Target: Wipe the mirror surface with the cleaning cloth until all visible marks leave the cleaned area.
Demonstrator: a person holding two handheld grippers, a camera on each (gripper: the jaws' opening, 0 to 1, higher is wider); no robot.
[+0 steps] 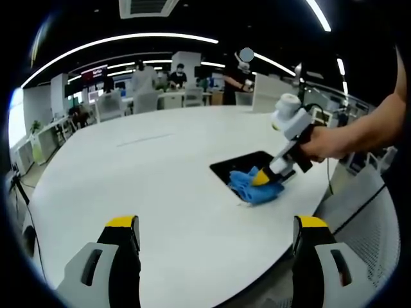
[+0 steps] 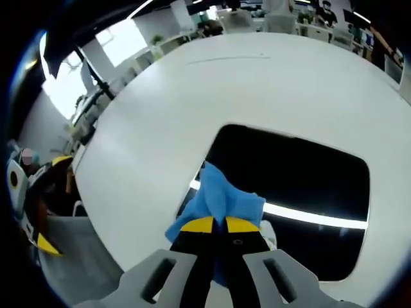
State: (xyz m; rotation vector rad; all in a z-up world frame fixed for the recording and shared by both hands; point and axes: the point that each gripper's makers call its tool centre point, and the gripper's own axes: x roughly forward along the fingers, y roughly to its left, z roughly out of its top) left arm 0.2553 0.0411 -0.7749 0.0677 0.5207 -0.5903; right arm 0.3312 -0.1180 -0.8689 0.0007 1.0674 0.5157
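on the mirror's near edge, cloth pinched

flat on the white worktop (image 1: 160,186) lies the dark mirror (image 2: 302,186). my right tongs (image 2: 218,224) are pressed together on the blue cleaning cloth (image 2: 221,199), holding it at the mirror's edge. my left tongs (image 1: 215,224) hang spread and empty above bare worktop, well apart from the mirror.

A broad white table (image 1: 148,173) spreads across an open office. Behind it stand desks with white chairs (image 1: 146,101), where people (image 1: 178,76) sit under long ceiling light strips (image 1: 128,40).
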